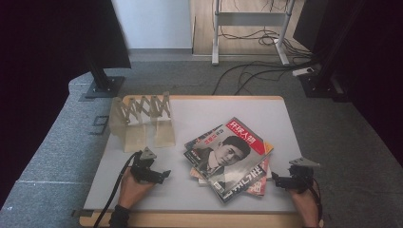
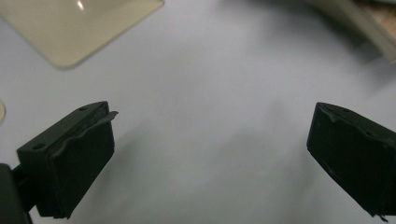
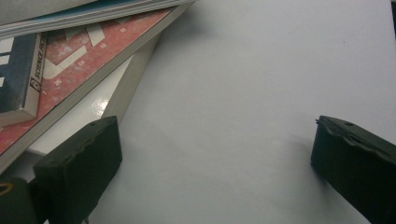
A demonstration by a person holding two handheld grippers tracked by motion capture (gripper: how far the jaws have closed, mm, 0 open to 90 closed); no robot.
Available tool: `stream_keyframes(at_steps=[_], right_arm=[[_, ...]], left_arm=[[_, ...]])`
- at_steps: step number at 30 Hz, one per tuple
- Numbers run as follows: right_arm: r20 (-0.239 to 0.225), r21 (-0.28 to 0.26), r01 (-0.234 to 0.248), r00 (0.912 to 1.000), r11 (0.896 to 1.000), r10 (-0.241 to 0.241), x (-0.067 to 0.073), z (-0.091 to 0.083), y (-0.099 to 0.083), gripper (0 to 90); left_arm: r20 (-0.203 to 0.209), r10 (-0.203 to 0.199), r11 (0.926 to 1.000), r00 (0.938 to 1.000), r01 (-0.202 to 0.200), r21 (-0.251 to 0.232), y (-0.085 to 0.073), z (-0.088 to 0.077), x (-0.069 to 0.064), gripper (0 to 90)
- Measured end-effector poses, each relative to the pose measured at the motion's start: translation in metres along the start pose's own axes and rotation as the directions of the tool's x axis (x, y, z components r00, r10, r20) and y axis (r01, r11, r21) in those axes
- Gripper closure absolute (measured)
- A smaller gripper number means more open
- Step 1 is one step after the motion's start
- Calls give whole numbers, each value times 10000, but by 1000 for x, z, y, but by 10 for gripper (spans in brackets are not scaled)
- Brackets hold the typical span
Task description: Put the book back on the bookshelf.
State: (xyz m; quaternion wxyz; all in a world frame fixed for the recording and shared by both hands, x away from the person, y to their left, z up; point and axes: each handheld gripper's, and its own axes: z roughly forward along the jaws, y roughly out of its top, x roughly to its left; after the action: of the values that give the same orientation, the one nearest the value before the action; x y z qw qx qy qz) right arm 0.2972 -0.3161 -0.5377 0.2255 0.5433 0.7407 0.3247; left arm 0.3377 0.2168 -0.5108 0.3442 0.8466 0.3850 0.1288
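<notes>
Grey-white bench [image 1: 142,190] with pale wooden edging, seen from above, carrying a loose stack of magazines [image 1: 228,159] right of centre and an expanding beige file rack [image 1: 141,121] at the far left. Top magazine [image 1: 233,152] turned at an angle, with a red title band and a black-and-white portrait cover; red-patterned magazine [image 1: 259,183] projecting from beneath at the near right corner of the stack. Left claw [image 1: 164,175] held low over bare bench just left of the stack, near it but not touching, jaws spread wide with nothing between them. Same spread confirmed in the left gripper view [image 2: 210,149], with plain bench surface between the two black jaws, one beige base plate of the rack [image 2: 79,28] at upper left and the blurred edge of the stack at upper right. Right claw [image 1: 278,180] held low just right of the stack's near corner, jaws likewise spread and empty. Confirmed in the right gripper view [image 3: 215,158], with bare bench between the jaws, the left jaw standing just beside the stack's corner; contact there could not be told. Red-patterned cover [image 3: 84,60] and glossy white cover [image 3: 88,112] visible beneath it in that view. Grey carpet, dark stands and trailing cables beyond the far edge of the bench.
</notes>
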Motion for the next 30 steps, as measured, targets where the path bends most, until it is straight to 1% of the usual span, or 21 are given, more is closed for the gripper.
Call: stream_keyframes(at_steps=[2, 4, 5, 8, 10, 11, 12, 14, 15, 16, 19, 20, 22, 23, 24, 25, 27, 28, 29, 30], right_arm=[[-55, 4, 171, 9998, 9999, -170, 0, -1, 0, 28], [-66, 12, 274, 9996, 9996, -274, 0, -3, 1, 28], [-53, -9, 298, 9995, 9996, -298, 0, -5, 1, 28], [-121, -274, 310, 9994, 9991, -314, 0, -12, 6, 27], [-201, -445, 365, 9991, 9983, -374, 1, -17, 10, 25], [-201, -445, 365, 9991, 9983, -374, 1, -17, 10, 25], [-265, -607, 453, 9985, 9971, -469, 3, -21, 15, 23], [-314, -700, 534, 9980, 9961, -557, 7, -23, 21, 21], [-314, -700, 534, 9980, 9961, -557, 7, -23, 21, 21], [-391, -760, 658, 9969, 9949, -689, 11, -22, 26, 17], [-472, -690, 950, 9940, 9931, -983, 19, -17, 34, 13], [-473, -646, 1027, 9933, 9926, -1059, 21, -14, 37, 13], [-390, -549, 1149, 9924, 9919, -1171, 24, -8, 41, 13], [-363, -525, 1186, 9920, 9916, -1206, 24, -5, 42, 13], [-344, -483, 1198, 9920, 9916, -1215, 24, -2, 44, 13], [-326, -419, 1207, 9920, 9918, -1221, 24, 1, 45, 13], [-264, -351, 1246, 9917, 9916, -1256, 24, 4, 45, 14], [-177, -217, 1303, 9913, 9912, -1307, 24, 9, 45, 12], [-177, -217, 1303, 9913, 9912, -1307, 24, 9, 45, 12], [-247, -245, 1190, 9925, 9926, -1196, 23, 12, 45, 8]], left_arm=[[100, 91, 9999, 9999, -90, -115, 10, -1, -1, 6], [-15, 290, 9995, 9996, -290, -90, 22, 0, -2, 6], [6, 363, 9993, 9993, -363, -74, 28, 0, -2, 5], [-26, 447, 9990, 9990, -447, -67, 44, 3, -2, 1], [133, 423, 9991, 9990, -422, -59, 54, 6, -2, 0], [133, 423, 9991, 9990, -422, -59, 54, 6, -2, 0], [89, 513, 9987, 9986, -514, 18, 61, 11, -2, 0], [-68, 577, 9983, 9983, -577, 76, 67, 16, -3, 0], [-68, 577, 9983, 9983, -577, 76, 67, 16, -3, 1], [-156, 591, 9982, 9981, -590, 68, 72, 22, -3, 2], [-301, 627, 9980, 9976, -623, 146, 76, 29, -2, 2], [-362, 648, 9977, 9972, -641, 222, 77, 32, -1, 2], [-453, 618, 9979, 9971, -609, 212, 77, 36, 1, 3], [-453, 618, 9979, 9971, -609, 212, 77, 36, 1, 6], [-364, 527, 9984, 9979, -520, 204, 76, 40, 2, 5], [-334, 530, 9984, 9980, -523, 224, 76, 42, 2, 5], [-294, 484, 9986, 9984, -478, 214, 76, 43, 2, 4], [-267, 409, 9991, 9988, -406, 135, 76, 43, 2, 3], [-267, 409, 9991, 9988, -406, 135, 76, 43, 2, 3], [-460, 333, 9994, 9984, -333, -3, 76, 43, 3, 7]])
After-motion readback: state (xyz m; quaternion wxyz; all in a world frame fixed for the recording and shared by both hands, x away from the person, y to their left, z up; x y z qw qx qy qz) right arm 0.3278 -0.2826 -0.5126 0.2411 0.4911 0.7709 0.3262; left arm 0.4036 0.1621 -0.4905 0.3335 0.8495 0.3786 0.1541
